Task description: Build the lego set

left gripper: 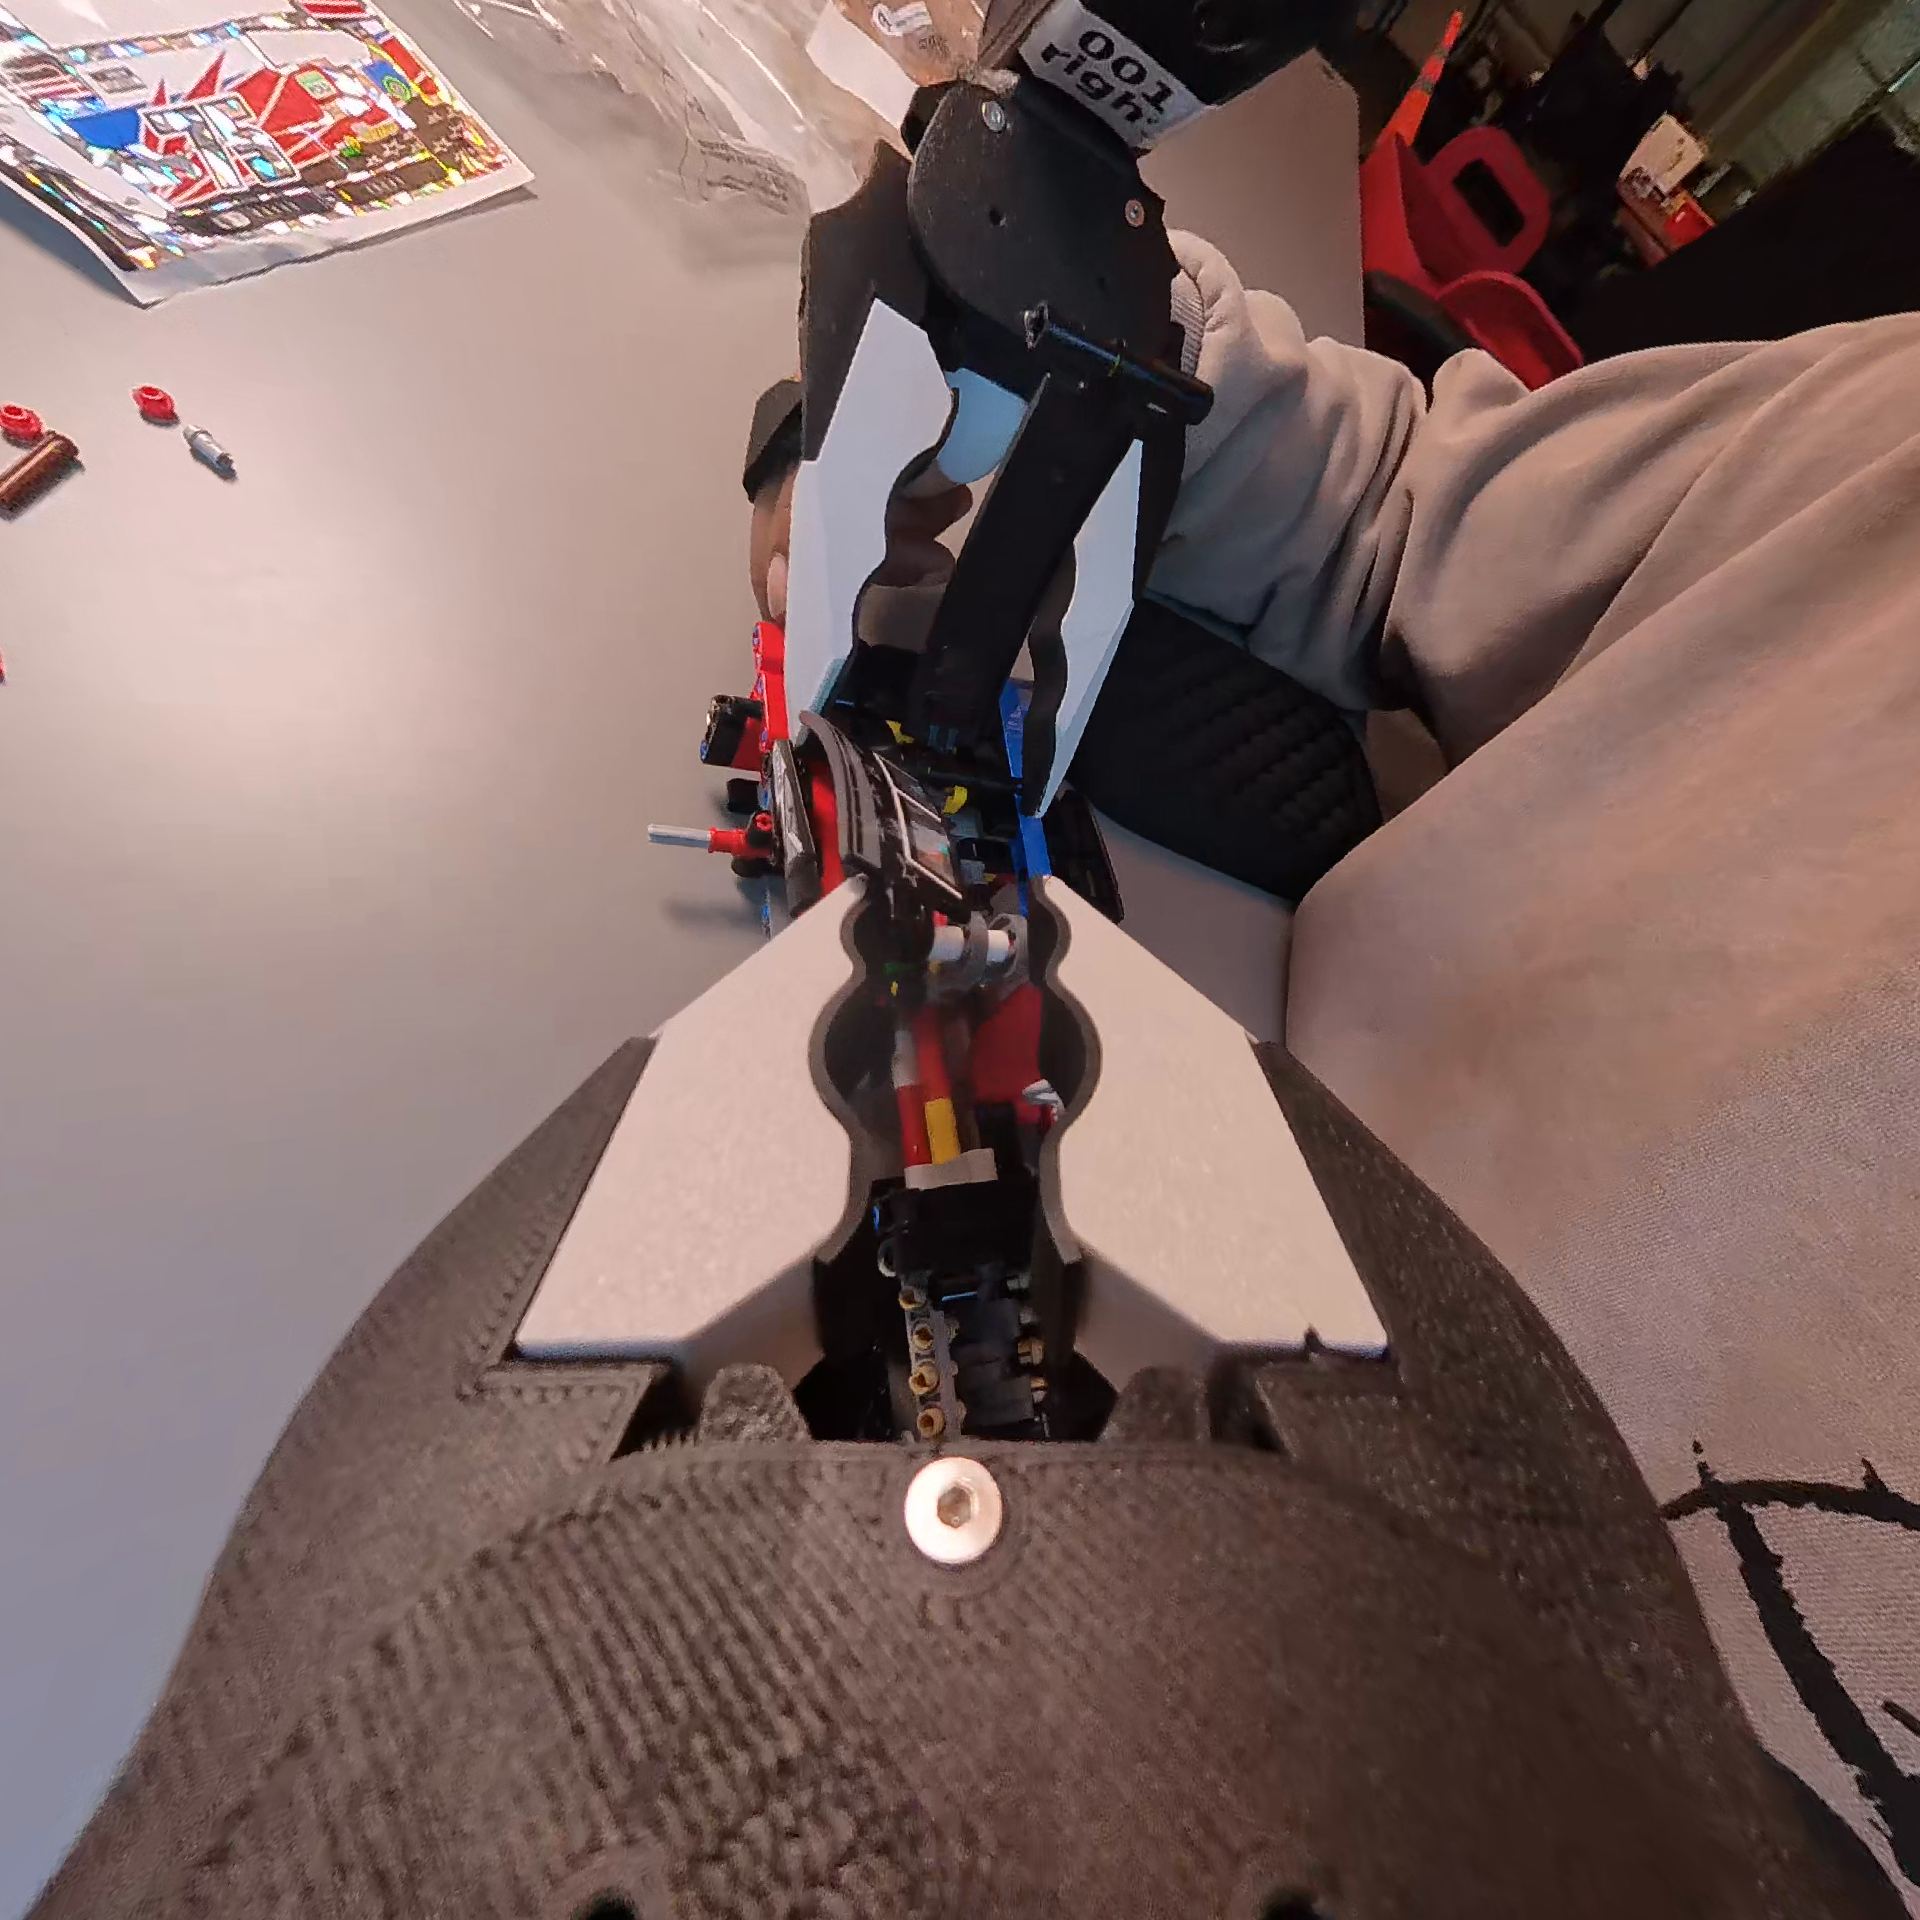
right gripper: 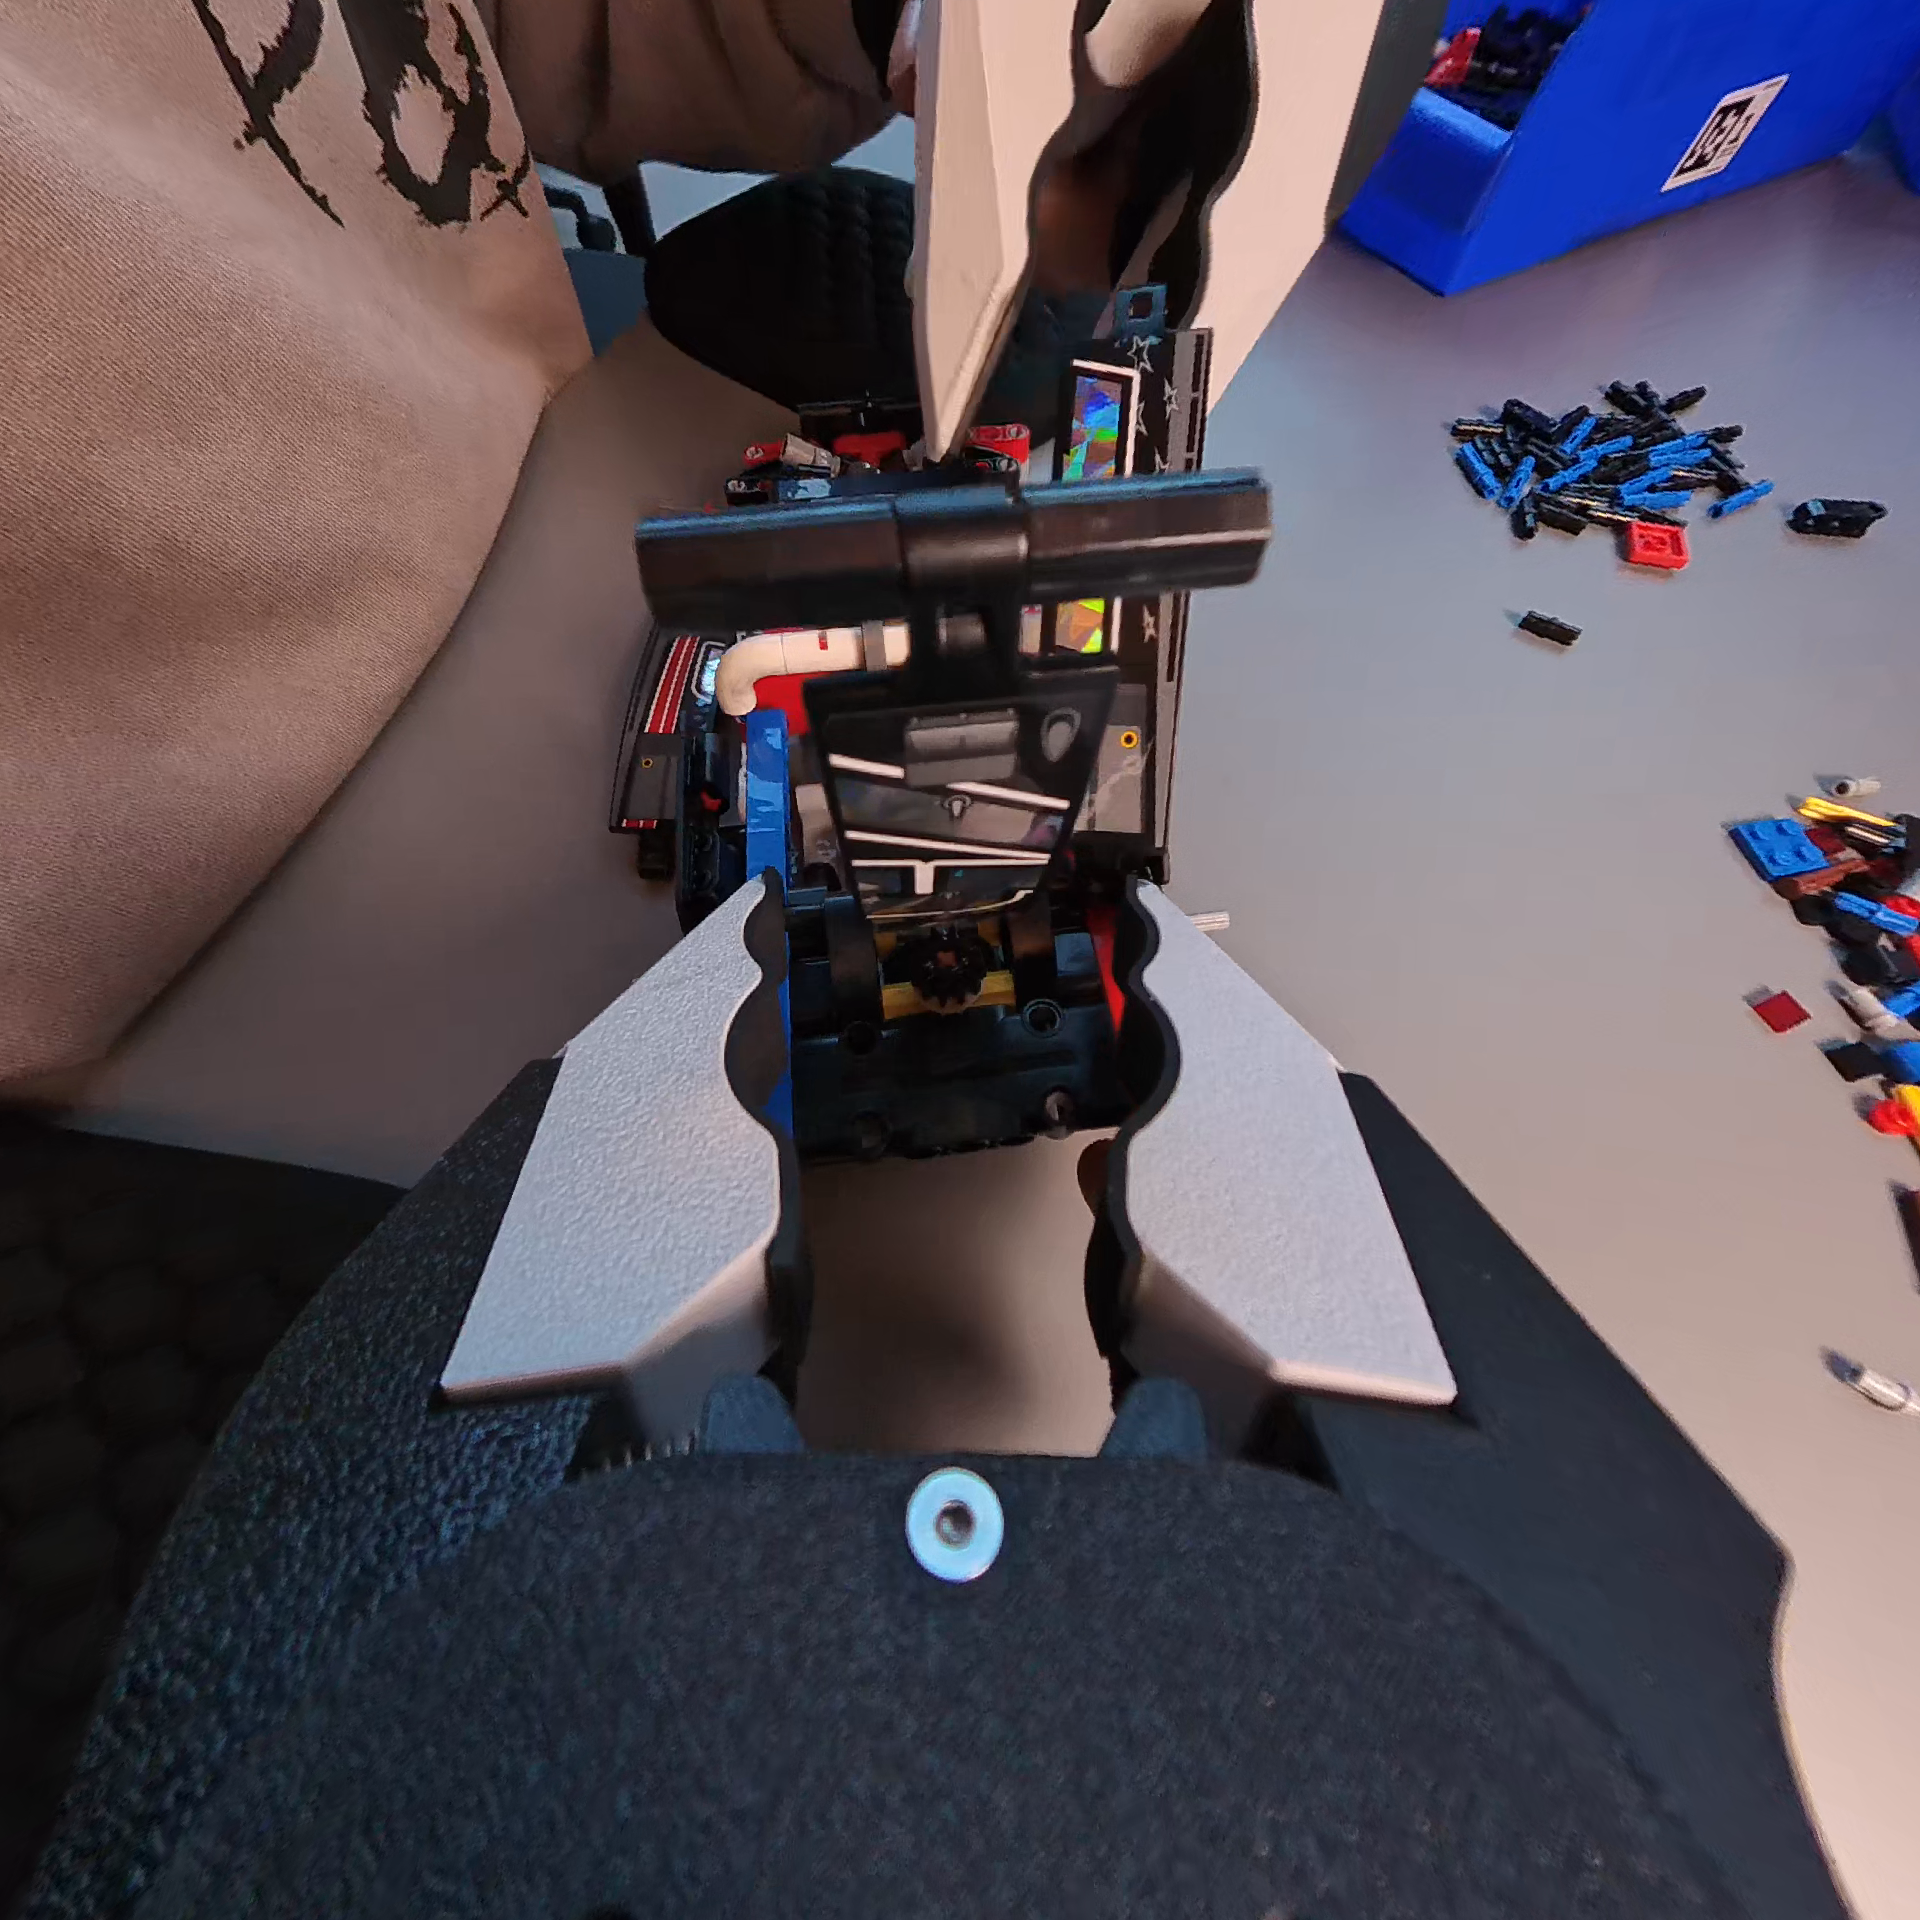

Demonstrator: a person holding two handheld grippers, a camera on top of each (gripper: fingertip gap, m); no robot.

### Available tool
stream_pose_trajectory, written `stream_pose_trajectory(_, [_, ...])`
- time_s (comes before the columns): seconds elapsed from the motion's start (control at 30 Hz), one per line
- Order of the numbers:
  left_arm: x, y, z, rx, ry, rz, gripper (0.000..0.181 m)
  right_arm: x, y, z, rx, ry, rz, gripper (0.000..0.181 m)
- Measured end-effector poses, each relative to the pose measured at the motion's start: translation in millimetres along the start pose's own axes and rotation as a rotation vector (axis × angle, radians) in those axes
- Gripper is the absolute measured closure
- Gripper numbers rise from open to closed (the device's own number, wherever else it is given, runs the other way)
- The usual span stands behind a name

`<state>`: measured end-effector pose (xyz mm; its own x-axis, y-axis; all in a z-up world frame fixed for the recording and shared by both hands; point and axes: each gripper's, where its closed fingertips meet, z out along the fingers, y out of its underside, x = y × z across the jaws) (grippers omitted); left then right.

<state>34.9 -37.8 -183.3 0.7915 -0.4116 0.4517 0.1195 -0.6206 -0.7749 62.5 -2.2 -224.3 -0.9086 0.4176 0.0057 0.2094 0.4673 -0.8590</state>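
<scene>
A partly built lego car point(left gripper: 920, 1101) in black, red and blue is held between both grippers above the grey table point(left gripper: 364, 727). My left gripper point(left gripper: 948, 914) is shut on one end of it, with its red and yellow axle parts between the fingers. My right gripper point(right gripper: 951, 935) is shut on the other end, where a black gear shows. The car point(right gripper: 966, 810) has a black wing point(right gripper: 951, 540) on top and shiny sticker panels. The right gripper point(left gripper: 925, 769) shows at the far end in the left wrist view. The left gripper point(right gripper: 1060, 395) shows likewise in the right wrist view.
A sticker sheet point(left gripper: 239, 135) lies at the far left with small red pieces point(left gripper: 154, 403) and a brown piece point(left gripper: 36, 473). A blue bin point(right gripper: 1621, 156), a pile of blue and black pins point(right gripper: 1600, 457) and mixed bricks point(right gripper: 1860, 883) lie at the right. A person's beige sleeve point(left gripper: 1610, 831) is close by. My hands' fingertips stand some 7 cm from each other.
</scene>
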Motion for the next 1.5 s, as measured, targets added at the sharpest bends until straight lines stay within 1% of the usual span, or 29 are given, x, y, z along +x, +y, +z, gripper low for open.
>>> stream_pose_trajectory(0.13, [-5,6,2,0.005,-0.097,0.060,0.154,0,0,0,0.002,-0.001,-0.001,0.120])
stream_pose_trajectory(0.2, [-10,8,0,-0.001,-0.164,0.109,0.145,0,0,0,0.004,-0.002,0.000,0.120])
stream_pose_trajectory(0.3, [-17,17,2,-0.054,-0.269,0.200,0.124,0,0,0,0.008,-0.004,0.004,0.120])
stream_pose_trajectory(0.4, [-14,31,17,-0.132,-0.296,0.191,0.110,0,0,0,0.013,-0.004,0.005,0.120])
stream_pose_trajectory(0.5, [-12,35,26,-0.172,-0.277,0.200,0.118,0,0,0,0.017,-0.003,0.005,0.120])
stream_pose_trajectory(0.6, [-14,37,26,-0.210,-0.245,0.190,0.115,0,0,-1,0.027,0.013,0.014,0.120])
stream_pose_trajectory(0.63, [-16,39,24,-0.239,-0.243,0.188,0.114,0,0,-1,0.030,0.023,0.018,0.120])
stream_pose_trajectory(0.67, [-18,42,20,-0.266,-0.256,0.196,0.110,0,0,-2,0.032,0.036,0.023,0.121])
stream_pose_trajectory(0.77, [-8,36,9,-0.236,-0.226,0.171,0.109,-1,1,-4,0.042,0.074,0.039,0.123])
stream_pose_trajectory(0.83, [-2,45,9,-0.284,-0.229,0.169,0.103,-1,1,-5,0.044,0.093,0.049,0.124])
stream_pose_trajectory(0.9, [4,54,19,-0.316,-0.241,0.184,0.100,-1,1,-5,0.045,0.099,0.051,0.124])
stream_pose_trajectory(0.97, [1,66,27,-0.372,-0.293,0.222,0.096,-1,1,-6,0.046,0.098,0.051,0.124])
stream_pose_trajectory(1.07, [-7,81,33,-0.447,-0.343,0.297,0.102,-1,1,-5,0.045,0.096,0.050,0.124])
stream_pose_trajectory(1.13, [-7,81,32,-0.466,-0.326,0.325,0.103,-1,1,-5,0.050,0.099,0.050,0.125])
stream_pose_trajectory(1.2, [-8,81,31,-0.487,-0.288,0.367,0.112,1,1,-4,0.051,0.113,0.047,0.125])
stream_pose_trajectory(1.27, [-12,80,28,-0.510,-0.252,0.387,0.113,4,1,-4,0.051,0.130,0.055,0.125])
stream_pose_trajectory(1.4, [-22,77,25,-0.549,-0.144,0.476,0.115,11,0,-4,0.071,0.198,0.088,0.125])
stream_pose_trajectory(1.5, [-33,72,22,-0.568,-0.081,0.538,0.116,17,1,-5,0.074,0.277,0.123,0.125])
